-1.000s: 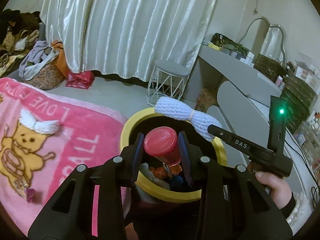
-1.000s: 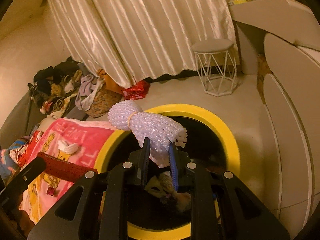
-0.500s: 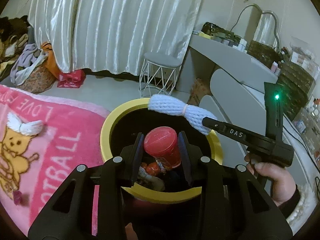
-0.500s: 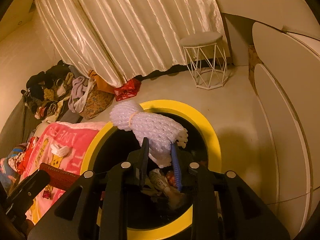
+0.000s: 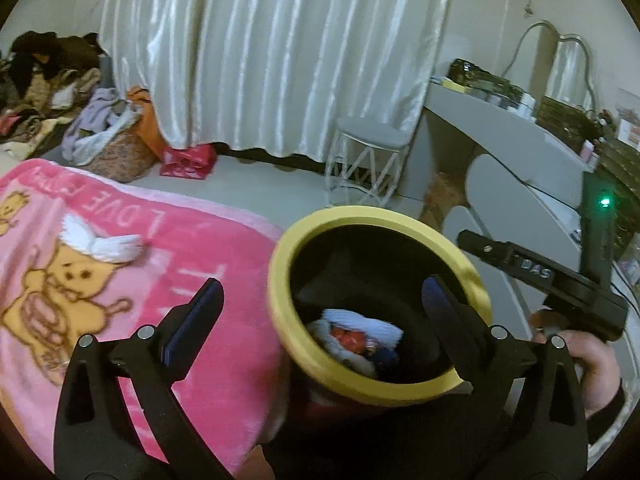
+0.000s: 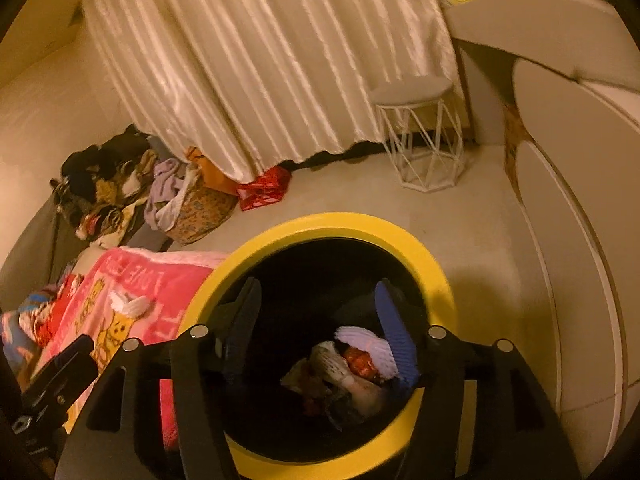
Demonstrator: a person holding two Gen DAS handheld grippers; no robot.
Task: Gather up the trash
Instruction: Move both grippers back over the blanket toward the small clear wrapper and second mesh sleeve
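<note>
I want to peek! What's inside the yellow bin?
Inside the yellow bin lie white foam netting, something red and other scraps. Deeper trash is hidden underneath and in shadow.

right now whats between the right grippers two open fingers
In the right wrist view, the right gripper is open over the yellow-rimmed black trash bin; between its fingers lies the bin's dark inside, with the white foam net at the bottom.

Bin [image 5: 378, 216]: smooth matt yellow rim, black liner. Beside bin, blanket [image 5: 100, 264]: fluffy pink fleece cloth. Behind bin, curtain [image 5: 276, 52]: glossy satin; stool [image 5: 370, 160]: white wire metal. Left claw [image 5: 320, 308]: matt black plastic.
</note>
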